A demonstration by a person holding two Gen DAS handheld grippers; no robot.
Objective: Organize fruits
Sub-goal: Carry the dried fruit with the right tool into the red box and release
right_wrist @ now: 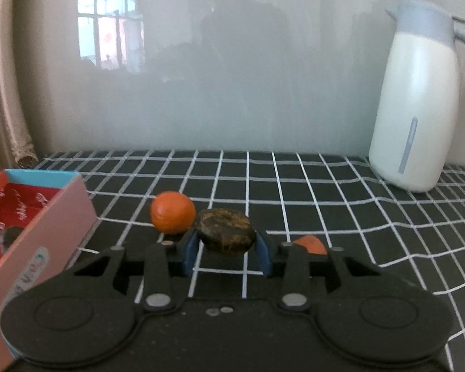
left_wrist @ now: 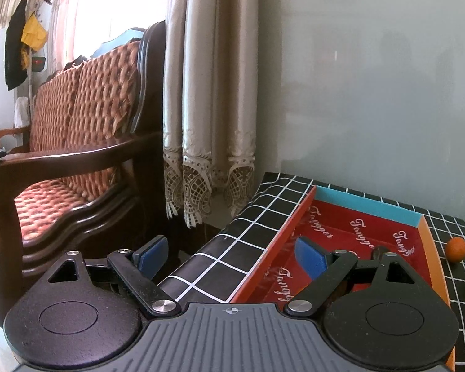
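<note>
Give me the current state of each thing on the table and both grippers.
Right gripper: closed on the dark brown fruit.
Left gripper: open, empty, over the box edge.
Orange: loose on the cloth.
Red box: open, a dark fruit inside.
White jug: upright, lidded.

The desk (right_wrist: pixel 294 186) wears a black cloth ruled with a white grid. The box (left_wrist: pixel 350 232) is red inside with white script lettering, one rim light blue, another orange; its outer wall is pale pink. An orange fruit (right_wrist: pixel 172 212) sits bright beside a dark brown, mottled fruit (right_wrist: pixel 224 231). The jug (right_wrist: pixel 415 105) is creamy white with a grey-blue top. Both claws are black with blue pads (left_wrist: pixel 310 257). The sofa (left_wrist: pixel 77 117) has woven rust-and-tan cushions on dark wood.
</note>
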